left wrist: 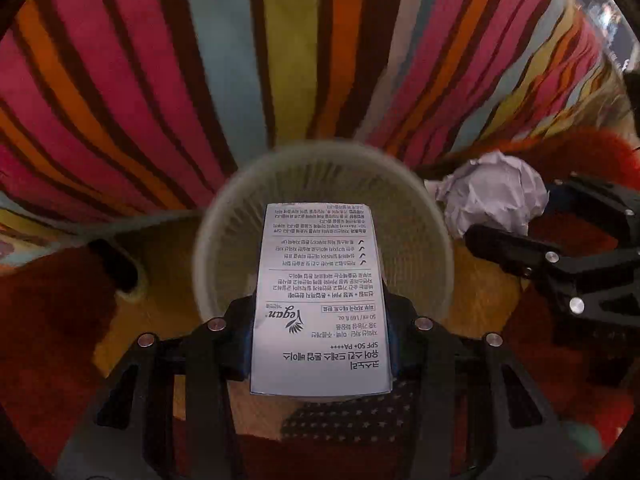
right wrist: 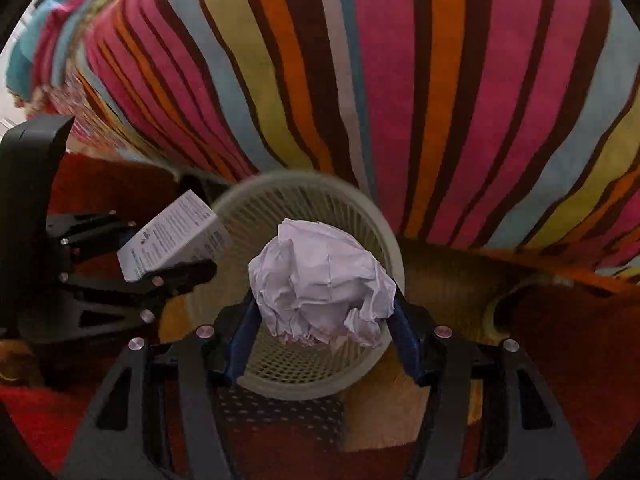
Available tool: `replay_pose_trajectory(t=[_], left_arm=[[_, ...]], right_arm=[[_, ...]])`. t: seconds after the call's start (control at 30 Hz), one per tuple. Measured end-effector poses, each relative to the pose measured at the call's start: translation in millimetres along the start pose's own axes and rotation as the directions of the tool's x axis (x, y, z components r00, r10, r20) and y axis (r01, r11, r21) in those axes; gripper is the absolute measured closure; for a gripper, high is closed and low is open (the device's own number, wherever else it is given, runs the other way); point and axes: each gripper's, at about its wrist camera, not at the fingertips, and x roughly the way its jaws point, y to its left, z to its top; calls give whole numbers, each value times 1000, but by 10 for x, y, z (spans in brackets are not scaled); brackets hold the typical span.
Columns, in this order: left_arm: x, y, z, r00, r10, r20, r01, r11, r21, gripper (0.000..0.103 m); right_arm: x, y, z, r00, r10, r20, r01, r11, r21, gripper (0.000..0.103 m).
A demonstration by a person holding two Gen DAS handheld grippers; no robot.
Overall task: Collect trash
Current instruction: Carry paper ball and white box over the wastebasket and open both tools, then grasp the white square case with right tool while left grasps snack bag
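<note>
Over the round slatted bin (left wrist: 320,184), on a red and yellow rug (left wrist: 52,320). Left tongs (left wrist: 322,320) clamped on a small white box (left wrist: 320,300), blue pads pressed on its two long sides. Box long and thin, long way running straight out from the tongs, far end pointed down into the mouth of the bin. Black print all over the top face, upside down in the left view. Near end of the box back between the black arms of the tongs.

Right tongs (right wrist: 324,312) clamped on a ball of crumpled white paper (right wrist: 320,280), blue pads (right wrist: 242,340) snug on both sides. Paper ball round and lumpy, no real long way to it. Hung right above the open bin (right wrist: 296,208), with the mesh bottom seen below it.

Both tongs pointed steeply down, side by side, near each other but not touching. From the right view, box (right wrist: 176,236) tilted, one corner up toward the bin rim, left tongs (right wrist: 168,256) just beside the bin's edge. From the left view, paper ball (left wrist: 492,196) just past the right edge of the bin, right tongs (left wrist: 520,216) behind it.

Behind the bin, a big cloth (right wrist: 400,80) in stripes of pink, orange, yellow, blue and brown.
</note>
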Motion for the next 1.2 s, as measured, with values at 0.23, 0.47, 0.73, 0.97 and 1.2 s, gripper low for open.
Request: replay_pose_trajectory(t=[0.23, 0.47, 0.73, 0.97, 1.2], left_arm=[[186, 79, 4, 997, -8, -74, 6, 1000, -29, 56], [243, 122, -38, 995, 20, -97, -24, 999, -36, 55], [312, 155, -10, 991, 43, -129, -51, 997, -58, 17], [364, 180, -21, 988, 42, -151, -52, 997, -64, 14], [383, 189, -13, 986, 36, -161, -47, 997, -66, 14]], right_arm=[[256, -4, 92, 997, 37, -62, -36, 999, 28, 46], [338, -15, -127, 996, 27, -81, -27, 1000, -10, 44], [383, -56, -157, 994, 9, -106, -9, 1000, -1, 20], [419, -79, -173, 993, -10, -119, 12, 1000, 14, 18], [416, -78, -159, 993, -17, -116, 19, 1000, 16, 18]])
